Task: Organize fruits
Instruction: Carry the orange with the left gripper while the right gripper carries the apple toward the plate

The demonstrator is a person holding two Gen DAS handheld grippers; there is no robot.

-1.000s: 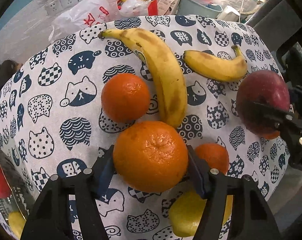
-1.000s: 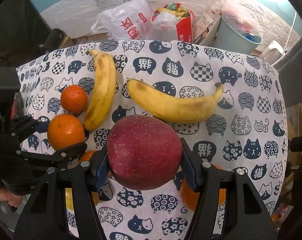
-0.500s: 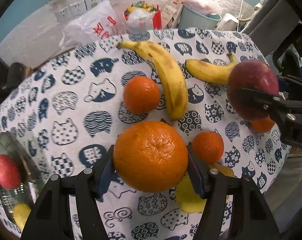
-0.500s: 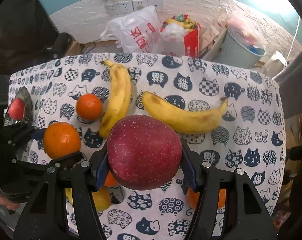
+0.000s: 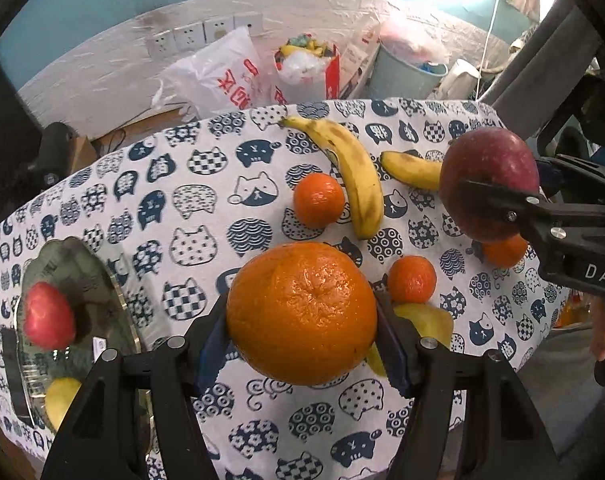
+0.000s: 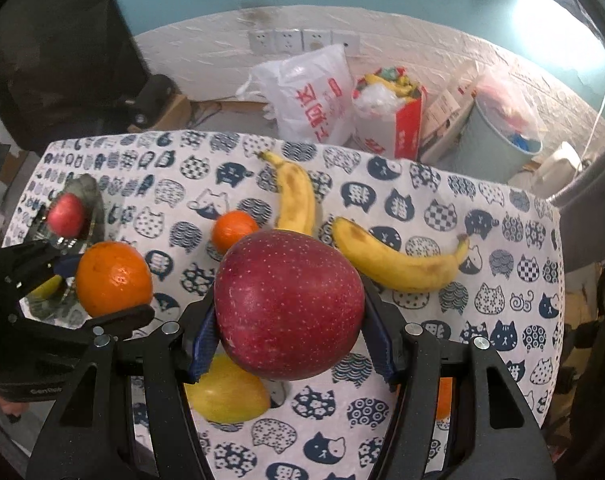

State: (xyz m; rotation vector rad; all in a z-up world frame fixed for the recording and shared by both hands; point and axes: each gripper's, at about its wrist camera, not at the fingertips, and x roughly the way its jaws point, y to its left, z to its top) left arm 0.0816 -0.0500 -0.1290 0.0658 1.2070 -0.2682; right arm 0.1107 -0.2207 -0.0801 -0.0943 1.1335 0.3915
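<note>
Both of my hands have risen since a second ago: the bench cloth (image 5: 206, 216) looks smaller, and the glass plate (image 5: 114, 300) at its left end has come into view. Left gripper (image 5: 302, 320): fingers clenched on a large orange (image 5: 301, 313), blue pads pressed to either side, fruit held clear above the cloth. Right gripper (image 6: 288, 320): fingers clenched on a dark red apple (image 6: 288, 305), likewise lifted off the bench. Neither pair of fingers has changed its spread. Items on the plate: one small red apple (image 5: 48, 316) and one yellow fruit (image 5: 60, 400), which sits nearer my left hand. Items lying on the cat-print cloth: a long banana (image 6: 296, 200) and a shorter banana (image 6: 398, 260), near each other toward the far edge; a small orange (image 5: 318, 199) just left of the long banana; another small orange (image 5: 411, 279) beside a yellow-green fruit (image 5: 430, 320) that shows behind my left fingers; one more orange (image 5: 504, 250) partly hidden under the held apple. Items beyond the bench, against the white wall: a white plastic bag (image 6: 314, 96), a red and white box (image 6: 390, 116) and a pale bin (image 6: 498, 132).
</note>
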